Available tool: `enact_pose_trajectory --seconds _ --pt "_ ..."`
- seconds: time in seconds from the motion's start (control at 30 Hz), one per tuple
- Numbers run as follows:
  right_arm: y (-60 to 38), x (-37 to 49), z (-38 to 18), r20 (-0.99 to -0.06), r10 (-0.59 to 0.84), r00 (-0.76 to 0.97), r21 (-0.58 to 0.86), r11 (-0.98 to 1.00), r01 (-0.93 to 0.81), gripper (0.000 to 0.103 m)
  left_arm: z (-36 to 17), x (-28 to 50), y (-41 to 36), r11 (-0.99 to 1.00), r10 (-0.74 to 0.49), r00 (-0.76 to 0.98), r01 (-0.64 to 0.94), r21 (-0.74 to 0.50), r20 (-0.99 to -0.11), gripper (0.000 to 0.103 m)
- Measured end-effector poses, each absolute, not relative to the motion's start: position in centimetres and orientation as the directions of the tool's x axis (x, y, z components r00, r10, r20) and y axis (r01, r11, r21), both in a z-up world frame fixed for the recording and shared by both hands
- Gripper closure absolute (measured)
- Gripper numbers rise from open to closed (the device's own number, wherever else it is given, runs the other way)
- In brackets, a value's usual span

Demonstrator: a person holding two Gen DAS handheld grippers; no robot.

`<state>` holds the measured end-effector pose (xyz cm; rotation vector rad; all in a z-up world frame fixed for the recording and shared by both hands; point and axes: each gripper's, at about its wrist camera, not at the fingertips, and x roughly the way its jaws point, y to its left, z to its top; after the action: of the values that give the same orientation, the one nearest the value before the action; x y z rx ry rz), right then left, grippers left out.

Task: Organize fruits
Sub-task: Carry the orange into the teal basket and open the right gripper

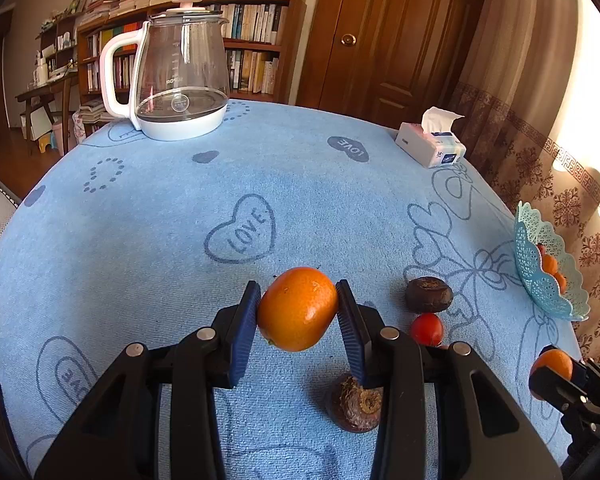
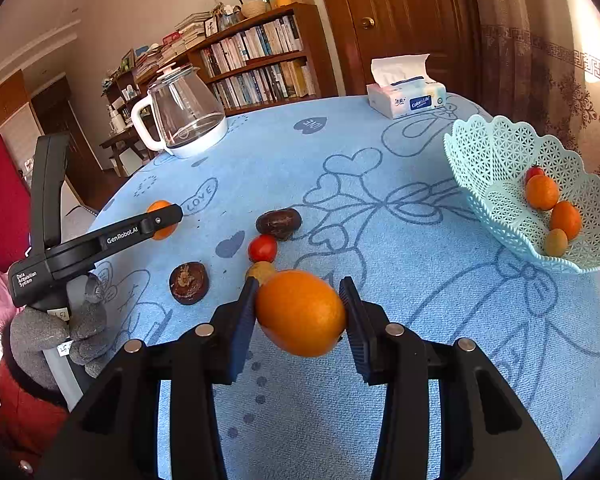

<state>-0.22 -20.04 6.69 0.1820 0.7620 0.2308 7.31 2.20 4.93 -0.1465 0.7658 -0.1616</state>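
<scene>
Orange fruit, left: kumquat clamped in left gripper, off the cloth
Right: second kumquat clamped in right gripper, airborne
Basket: far right, holds four fruits
Loose on tablecloth: cherry tomato, two water chestnuts

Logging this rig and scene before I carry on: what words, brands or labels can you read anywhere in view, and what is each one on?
"GenRobot.AI" on the left gripper, along its arm.
"Data Acquisition System" on that gripper's body, nearer the handle.
"LOVE" in hearts printed on the blue tablecloth, several times.
"Color Life" on the tissue pack; its smaller print is unreadable.
Kettle brand mark and scale: too blurred.
Book spines on the bookshelf: too small.
</scene>
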Motion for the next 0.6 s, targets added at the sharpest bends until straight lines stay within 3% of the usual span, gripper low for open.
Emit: enact_pose_trajectory --seconds 0.6 --pt "-28.2 -1.2 10.8 -0.541 0.129 0.831 0.296 0.954 0.044 0.060 6.1 6.2 1.1 0.984 -0.174 0.750 0.110 -0.139 -0.638 0.064"
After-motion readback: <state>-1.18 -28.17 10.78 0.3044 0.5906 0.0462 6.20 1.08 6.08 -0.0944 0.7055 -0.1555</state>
